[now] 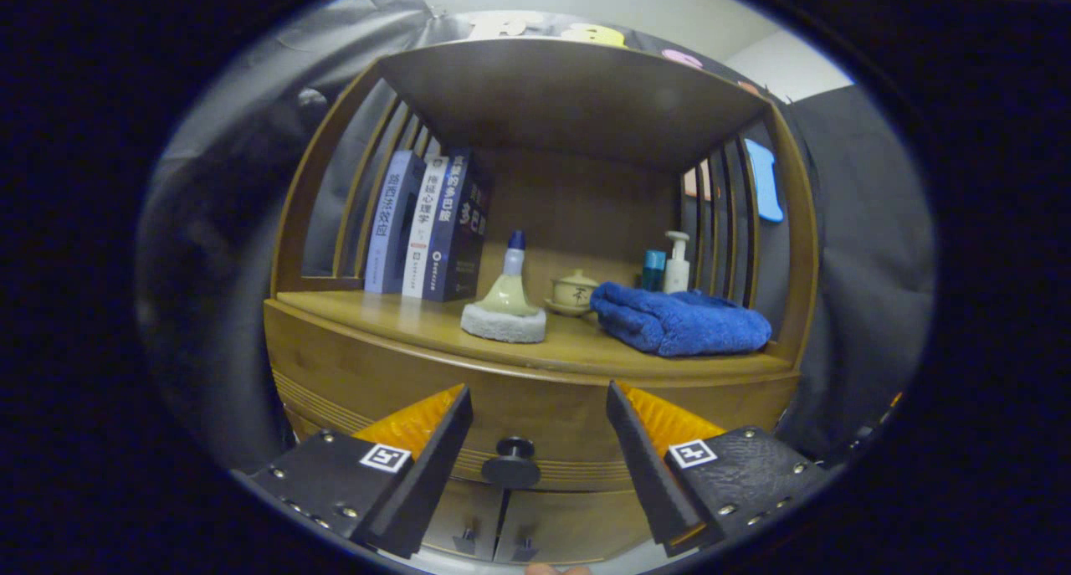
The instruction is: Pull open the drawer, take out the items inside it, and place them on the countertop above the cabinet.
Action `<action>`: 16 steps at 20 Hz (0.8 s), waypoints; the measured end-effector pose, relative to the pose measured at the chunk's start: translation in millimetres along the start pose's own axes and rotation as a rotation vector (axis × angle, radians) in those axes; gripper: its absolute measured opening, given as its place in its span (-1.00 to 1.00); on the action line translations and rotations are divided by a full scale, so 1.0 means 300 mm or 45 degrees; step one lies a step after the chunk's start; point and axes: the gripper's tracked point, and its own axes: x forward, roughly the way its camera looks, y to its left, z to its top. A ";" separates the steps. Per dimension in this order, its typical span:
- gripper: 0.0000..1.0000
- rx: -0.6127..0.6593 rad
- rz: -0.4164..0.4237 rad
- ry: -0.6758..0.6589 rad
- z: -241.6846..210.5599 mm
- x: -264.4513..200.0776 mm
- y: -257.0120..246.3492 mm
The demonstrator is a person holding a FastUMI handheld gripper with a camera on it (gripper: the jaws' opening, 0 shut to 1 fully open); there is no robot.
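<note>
Black knob (512, 463) between spread fingers (435, 466)

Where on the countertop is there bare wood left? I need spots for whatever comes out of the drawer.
Most bare countertop lies along the front edge, in front of the books and left of the bottle on its stone base. A narrow strip runs before the blue towel. The back right is crowded: teacup, pump bottle. The gripper hangs open around the drawer knob.
</note>
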 end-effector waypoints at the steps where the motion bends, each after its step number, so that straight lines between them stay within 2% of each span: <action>1: 0.93 0.004 0.019 -0.009 0.016 -0.015 -0.001; 7: 0.93 0.069 0.102 -0.016 0.071 -0.079 -0.134; 11: 0.93 0.040 0.126 -0.031 0.100 -0.080 -0.352; 16: 0.93 0.081 0.123 0.026 0.090 -0.077 -0.643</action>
